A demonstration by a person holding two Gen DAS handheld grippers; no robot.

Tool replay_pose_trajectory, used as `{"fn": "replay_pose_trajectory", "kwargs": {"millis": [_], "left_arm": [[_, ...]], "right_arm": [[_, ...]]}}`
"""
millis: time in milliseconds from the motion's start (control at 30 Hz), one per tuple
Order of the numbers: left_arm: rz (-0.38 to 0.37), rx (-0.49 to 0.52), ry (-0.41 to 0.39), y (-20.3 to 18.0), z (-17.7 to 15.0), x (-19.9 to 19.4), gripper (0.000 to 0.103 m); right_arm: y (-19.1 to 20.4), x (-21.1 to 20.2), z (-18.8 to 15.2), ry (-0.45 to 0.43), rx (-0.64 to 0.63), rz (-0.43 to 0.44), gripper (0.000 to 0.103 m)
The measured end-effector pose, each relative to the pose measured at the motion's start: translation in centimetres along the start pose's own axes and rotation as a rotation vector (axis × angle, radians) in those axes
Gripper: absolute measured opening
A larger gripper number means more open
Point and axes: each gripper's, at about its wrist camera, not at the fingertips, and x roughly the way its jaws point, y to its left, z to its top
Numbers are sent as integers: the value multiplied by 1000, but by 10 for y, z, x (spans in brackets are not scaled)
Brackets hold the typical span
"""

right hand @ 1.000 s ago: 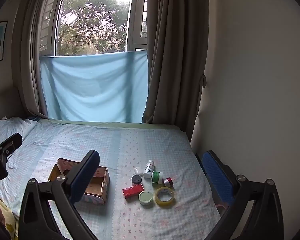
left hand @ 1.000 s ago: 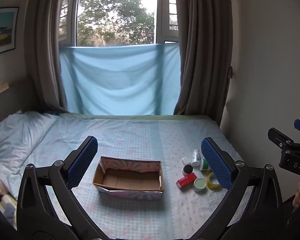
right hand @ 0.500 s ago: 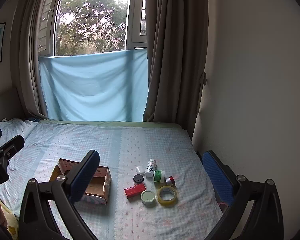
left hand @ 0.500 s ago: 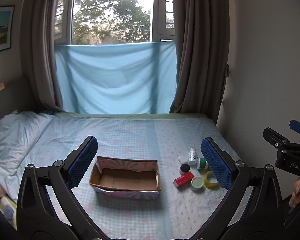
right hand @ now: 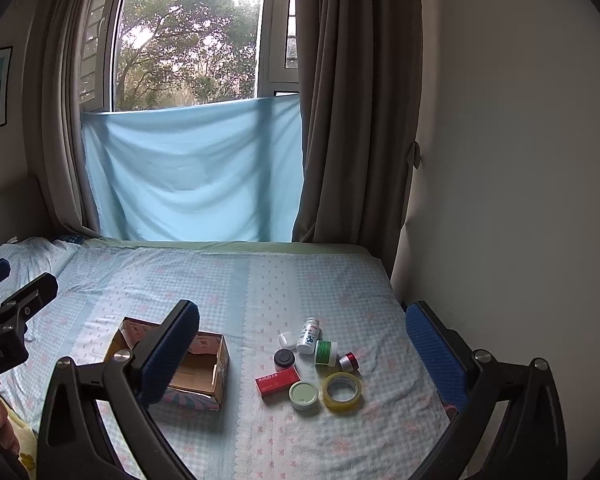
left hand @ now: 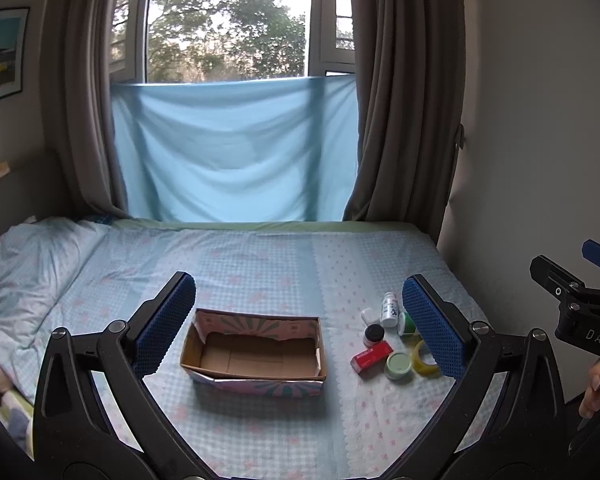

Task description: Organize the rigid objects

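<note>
The left gripper [left hand: 298, 326] hung above the bed [left hand: 260, 264], level and aimed toward the window, its jaws spread wide with nothing between them. The right gripper [right hand: 302, 354] was held the same way, jaws wide apart and empty. Between the left gripper's fingers and well ahead sat the open cardboard box [left hand: 256, 354], long axis running across the view. Ahead of the right gripper, between its fingers, lay a tight cluster: red box [right hand: 277, 382] lying flat and angled, tape roll [right hand: 341, 392] flat, white bottle [right hand: 308, 336] on its side pointing away, green-labelled bottle [right hand: 326, 352], green-lidded jar [right hand: 303, 395], black-lidded jar [right hand: 284, 359].
</note>
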Motion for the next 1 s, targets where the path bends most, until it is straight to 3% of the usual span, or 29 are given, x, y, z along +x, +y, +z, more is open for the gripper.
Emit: {"fn": "replay_pose_trajectory", "kwargs": {"millis": [1000], "left_arm": [[6, -15, -2, 8, 4, 3, 103]], "right_arm": [[-1, 4, 3, -15, 4, 29, 103]]}}
